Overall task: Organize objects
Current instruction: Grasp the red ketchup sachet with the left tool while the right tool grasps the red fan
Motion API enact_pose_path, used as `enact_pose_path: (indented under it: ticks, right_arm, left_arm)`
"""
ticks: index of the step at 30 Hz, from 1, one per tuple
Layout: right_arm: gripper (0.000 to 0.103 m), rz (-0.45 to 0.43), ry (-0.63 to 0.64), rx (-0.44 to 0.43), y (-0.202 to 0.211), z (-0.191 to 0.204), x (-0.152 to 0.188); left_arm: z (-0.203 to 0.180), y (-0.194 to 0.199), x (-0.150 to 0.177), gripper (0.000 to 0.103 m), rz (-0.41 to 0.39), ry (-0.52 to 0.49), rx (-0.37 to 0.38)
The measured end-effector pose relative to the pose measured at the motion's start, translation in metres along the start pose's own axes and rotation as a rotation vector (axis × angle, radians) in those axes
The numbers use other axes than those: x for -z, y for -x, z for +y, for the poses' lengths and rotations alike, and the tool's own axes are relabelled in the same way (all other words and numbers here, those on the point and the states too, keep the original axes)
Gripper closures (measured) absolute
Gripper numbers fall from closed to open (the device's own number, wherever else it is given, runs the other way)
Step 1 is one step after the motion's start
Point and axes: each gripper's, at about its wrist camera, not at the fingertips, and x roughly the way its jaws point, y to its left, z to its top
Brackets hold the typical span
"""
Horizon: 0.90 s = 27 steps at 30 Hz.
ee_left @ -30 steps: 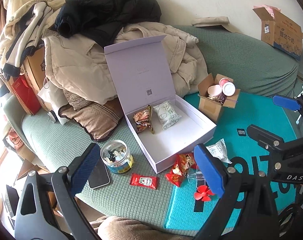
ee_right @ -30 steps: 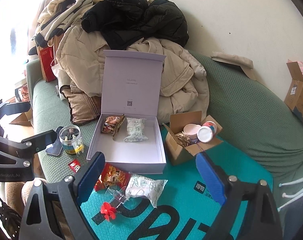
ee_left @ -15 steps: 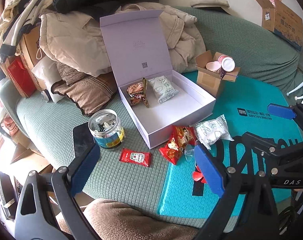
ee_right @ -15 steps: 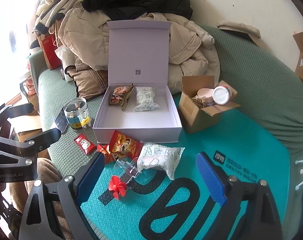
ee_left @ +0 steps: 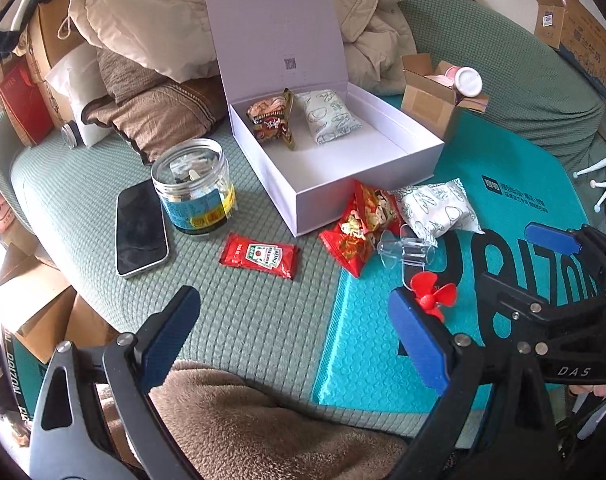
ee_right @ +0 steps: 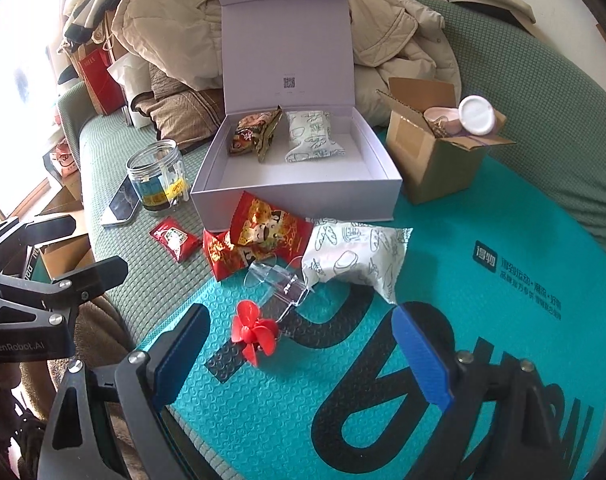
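Approach step: left gripper (ee_left: 291, 336) and right gripper (ee_right: 303, 352), both agape and empty, hover near loose snack packets; next, seize the red crinkled packet (ee_right: 259, 236) for the open lavender cardboard box (ee_right: 299, 200).

The small print on the ketchup sachet (ee_left: 259, 256) is too fine to read. The cardboard box (ee_right: 435, 160) hides most of its contents, and the jar (ee_left: 195, 188) contents are unclear.
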Motion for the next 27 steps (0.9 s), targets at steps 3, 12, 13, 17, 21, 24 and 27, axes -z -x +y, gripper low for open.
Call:
enact_pose_path:
  ticks: [3, 12, 13, 17, 21, 24, 27]
  right_arm:
    - [0.010, 0.008, -0.011, -0.008, -0.011, 0.003, 0.008]
    - [0.010, 0.012, -0.018, -0.020, -0.038, 0.015, 0.028]
    - [0.010, 0.015, -0.029, -0.022, -0.040, 0.014, 0.029]
    - [0.010, 0.028, -0.073, -0.015, -0.050, 0.009, 0.032]
    - [0.010, 0.018, -0.046, -0.019, -0.057, 0.011, 0.033]
    - [0.010, 0.026, -0.051, -0.031, -0.065, 0.010, 0.030]
    - [0.010, 0.042, -0.056, -0.043, -0.072, 0.009, 0.028]
  left_arm:
    - [0.004, -0.008, 0.007, 0.008, 0.011, 0.023, 0.008]
    - [0.024, -0.029, 0.024, 0.008, 0.022, 0.081, 0.011]
    - [0.026, -0.032, 0.025, 0.008, 0.027, 0.087, 0.016]
    - [0.031, -0.045, 0.022, 0.008, 0.042, 0.110, 0.023]
    - [0.035, -0.059, 0.014, 0.008, 0.064, 0.108, 0.005]
    - [0.038, -0.070, 0.007, 0.008, 0.080, 0.110, -0.003]
    - [0.040, -0.080, -0.002, 0.008, 0.097, 0.101, -0.016]
